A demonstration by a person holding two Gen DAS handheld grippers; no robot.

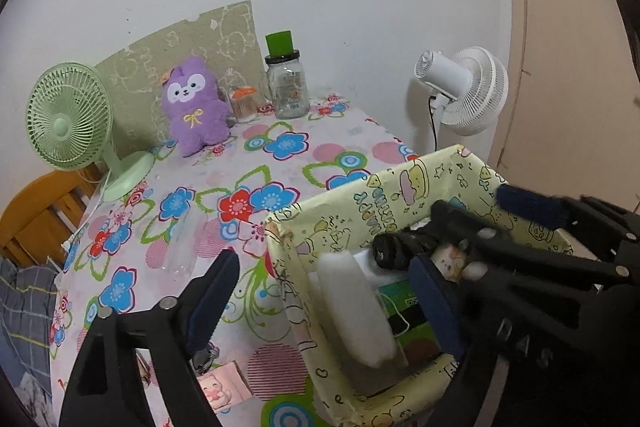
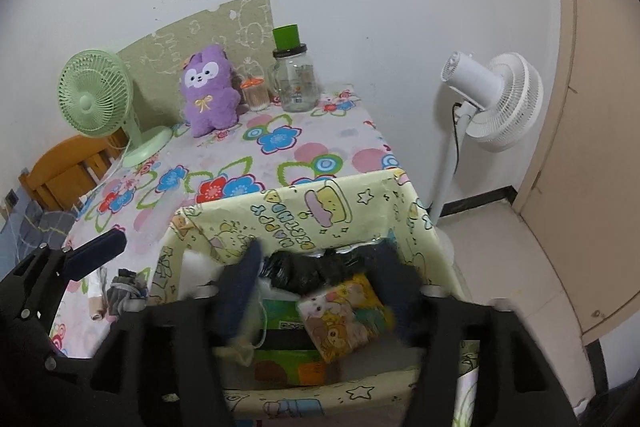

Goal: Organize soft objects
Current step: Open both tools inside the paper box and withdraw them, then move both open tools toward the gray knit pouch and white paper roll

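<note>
Both the left gripper (image 1: 320,291) and right gripper (image 2: 320,291) hang released over the box (image 2: 280,211); lift straight out, clear of the pouch (image 2: 344,311).

Left gripper (image 1: 320,295) is hanging with jaws spread wide, one finger over the flowered tablecloth (image 1: 280,147), the other inside the yellow cartoon-print box (image 1: 384,187). A white padded roll (image 1: 356,311) is lying between the fingers, untouched by either pad. Right gripper (image 1: 472,239) is reaching into the box from the right, jaws parted. Purple plush (image 1: 194,105) is sitting upright at the table's far edge, between a green fan (image 1: 70,117) and a glass jar (image 1: 287,89).
</note>
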